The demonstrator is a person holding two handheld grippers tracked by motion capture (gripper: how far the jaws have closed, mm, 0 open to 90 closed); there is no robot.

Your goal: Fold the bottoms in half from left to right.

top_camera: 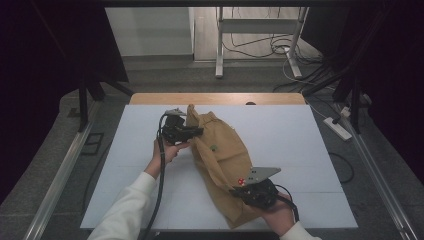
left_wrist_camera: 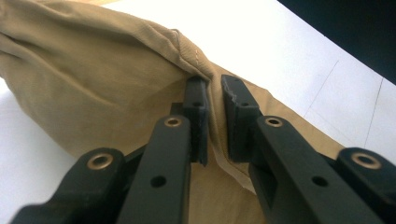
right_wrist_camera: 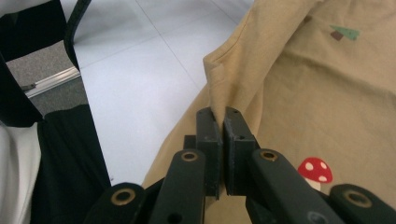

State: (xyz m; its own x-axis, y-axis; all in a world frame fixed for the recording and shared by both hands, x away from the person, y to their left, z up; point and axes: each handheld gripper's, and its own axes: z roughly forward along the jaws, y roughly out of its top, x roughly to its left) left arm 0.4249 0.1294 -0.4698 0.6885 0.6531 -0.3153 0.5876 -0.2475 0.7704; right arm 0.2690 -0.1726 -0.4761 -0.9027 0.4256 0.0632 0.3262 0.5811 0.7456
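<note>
A tan cloth garment (top_camera: 220, 160) with a small green tree print (right_wrist_camera: 344, 32) and a red mushroom print (right_wrist_camera: 315, 170) lies bunched across the white table (top_camera: 300, 135). My left gripper (top_camera: 196, 132) holds its far end, pads shut on a stitched hem fold (left_wrist_camera: 212, 100), and that end stands lifted in a peak. My right gripper (top_camera: 239, 191) is at the near end, jaws shut on a pinched fold of the fabric edge (right_wrist_camera: 219, 93). A white-sleeved arm leads to the left hand (top_camera: 165, 152).
The white table top has a wooden strip (top_camera: 217, 98) along its far edge and grey floor around it. A desk frame and loose cables (top_camera: 280, 50) stand beyond. Dark curtains hang on both sides. A power strip (top_camera: 339, 128) lies on the floor at the right.
</note>
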